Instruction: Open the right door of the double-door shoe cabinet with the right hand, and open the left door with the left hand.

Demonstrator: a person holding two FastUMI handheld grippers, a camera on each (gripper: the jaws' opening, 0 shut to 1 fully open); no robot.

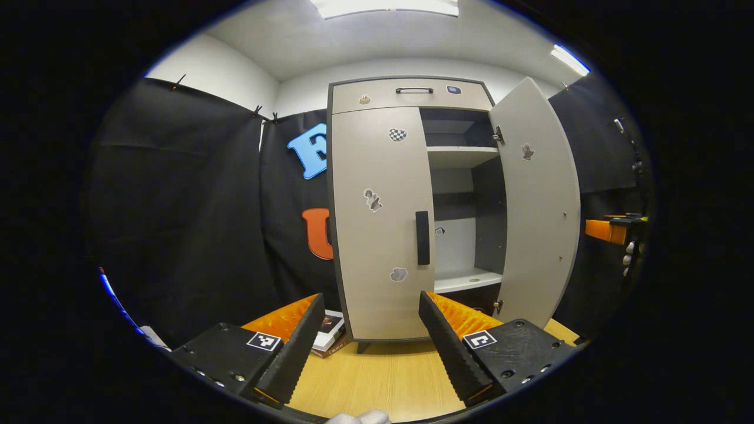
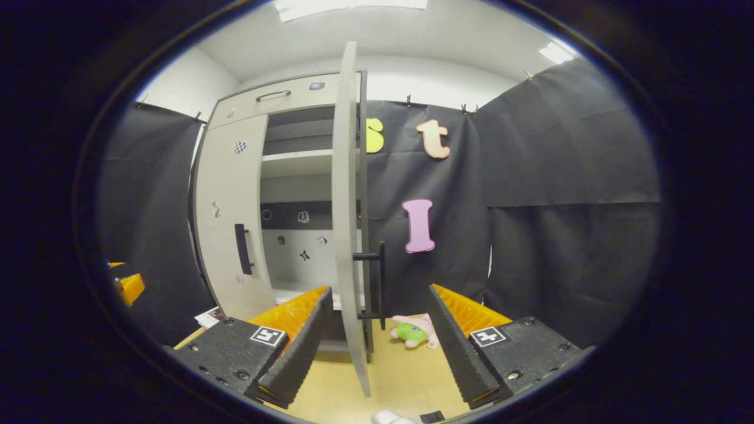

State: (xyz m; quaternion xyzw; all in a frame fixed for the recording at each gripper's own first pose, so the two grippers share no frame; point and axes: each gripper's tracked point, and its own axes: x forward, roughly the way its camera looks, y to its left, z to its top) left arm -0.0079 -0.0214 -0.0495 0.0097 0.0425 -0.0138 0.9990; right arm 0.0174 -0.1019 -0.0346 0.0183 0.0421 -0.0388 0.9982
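**Cabinet status: right door open, left door closed**

In the left gripper view, the shoe cabinet [image 1: 412,206] stands on the wooden floor [image 1: 383,377] directly ahead of you. Its left door [image 1: 380,224] is shut flush, with the black left handle [image 1: 422,237] at its inner edge. The right door [image 1: 539,200] is swung wide, exposing the shelves [image 1: 462,156]. Your left gripper [image 1: 368,347] is spread wide and holds nothing; its fingers [image 1: 294,347] frame the base of the left door without touching it.

In the right gripper view, the right door is seen edge-on, with its right handle [image 2: 380,282] projecting sideways. Your right gripper [image 2: 377,347] is also spread wide and empty, the door edge lying between its fingers. A small plush toy [image 2: 414,331] lies on the floor beside the door.
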